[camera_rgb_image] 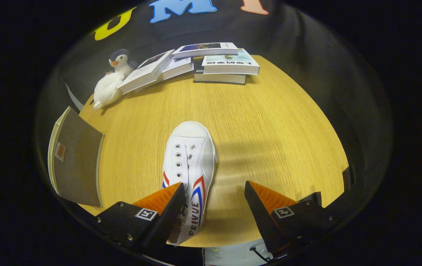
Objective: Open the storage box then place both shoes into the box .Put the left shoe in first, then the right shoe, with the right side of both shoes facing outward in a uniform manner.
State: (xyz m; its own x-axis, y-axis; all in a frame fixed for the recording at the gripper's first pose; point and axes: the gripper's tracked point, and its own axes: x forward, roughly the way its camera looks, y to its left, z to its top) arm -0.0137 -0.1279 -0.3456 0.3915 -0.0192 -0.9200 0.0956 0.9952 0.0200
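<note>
White canvas, trimmed with red and blue chevron stripes on its side, is seen between the jaws: a low lace-less sneaker (pixel 189 173) lies on the worktop with its heel toward the gripper (pixel 214 195) and its rounded toe pointing away. The jaws are spread wide. One finger (pixel 161 201) overlaps the shoe's heel part, where the printed side of the shoe is turned up toward the gap; whether it touches the canvas cannot be told. The other finger (pixel 266 201) stands well apart from the shoe, with bare wood between them, so the shoe is not gripped. The shoe is tilted slightly onto its side, its row of metal eyelets showing on top.

The light oak-grain wooden worktop (pixel 270 122) stretches beyond the toe. Off to the side of the first finger, at the worktop's edge, a flat grey-brown panel with a pale rim and a small orange square (pixel 76 162) is seen, standing at an angle. Farther out, a white plush penguin with a dark head and orange beak (pixel 112 79) lies near the far edge, touching a loose pile of paperback books (pixel 196 64), some stacked flat and some leaning on one another.
</note>
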